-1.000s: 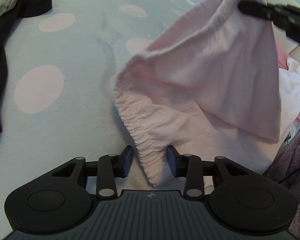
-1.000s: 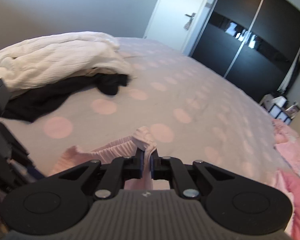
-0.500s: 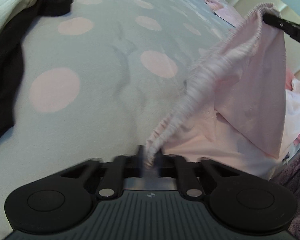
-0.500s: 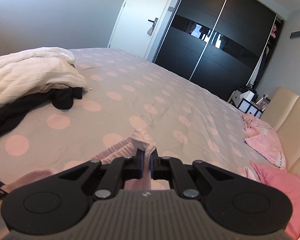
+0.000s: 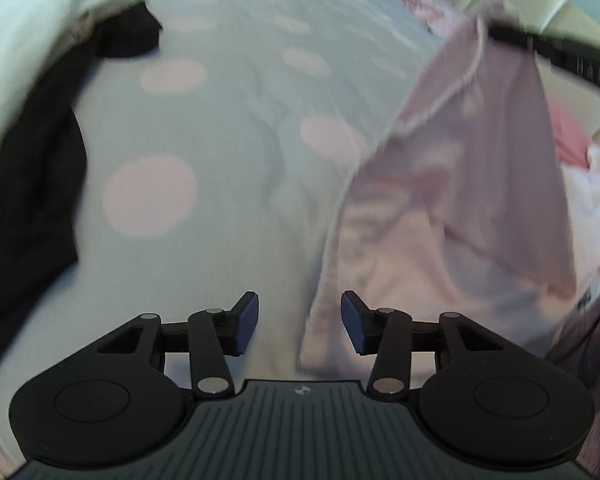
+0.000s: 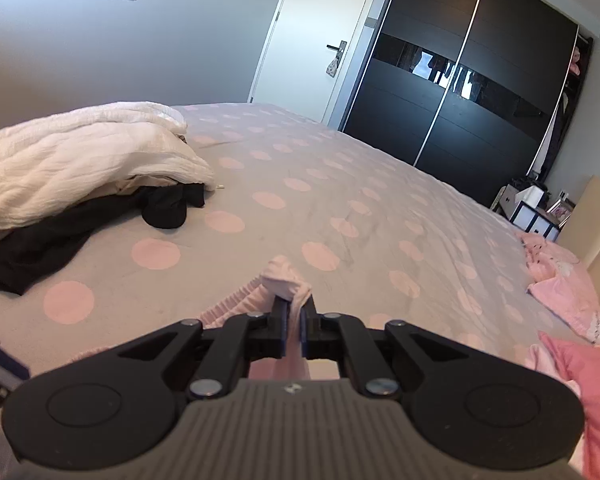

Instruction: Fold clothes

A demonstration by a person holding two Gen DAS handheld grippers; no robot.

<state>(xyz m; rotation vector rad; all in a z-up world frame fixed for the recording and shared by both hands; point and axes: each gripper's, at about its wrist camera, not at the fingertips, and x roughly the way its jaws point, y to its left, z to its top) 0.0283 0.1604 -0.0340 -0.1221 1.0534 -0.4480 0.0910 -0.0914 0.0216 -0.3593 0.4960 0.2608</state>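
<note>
**Folding clothes: pink garment lifted, no fold yet made**

Reading from left to right across the bed (image 6: 380, 184), a heap of white bedding (image 6: 80, 160) lay over a black garment (image 6: 52, 236) at the left edge; the spotted grey cover was bare in the middle; further pink clothes (image 6: 568, 280) were piled at the right, against a cream headboard (image 6: 596, 216).

The left hand-held gripper (image 5: 299, 322) was opening, its pads apart. The gathered hem of the pink garment (image 5: 472, 184) hung between them, nearer the right pad, with no pad pressing on it. The right hand-held gripper (image 6: 295, 328) was clenched on a corner of the same garment, so that the cloth hung from it in a slack sheet above the bed.

Progress was judged early: the garment was raised but neither spread flat nor creased, and the black and pink items remained unfolded.

The room beyond showed a grey wall, a white door (image 6: 312, 40) and a dark sliding wardrobe (image 6: 460, 72).
</note>
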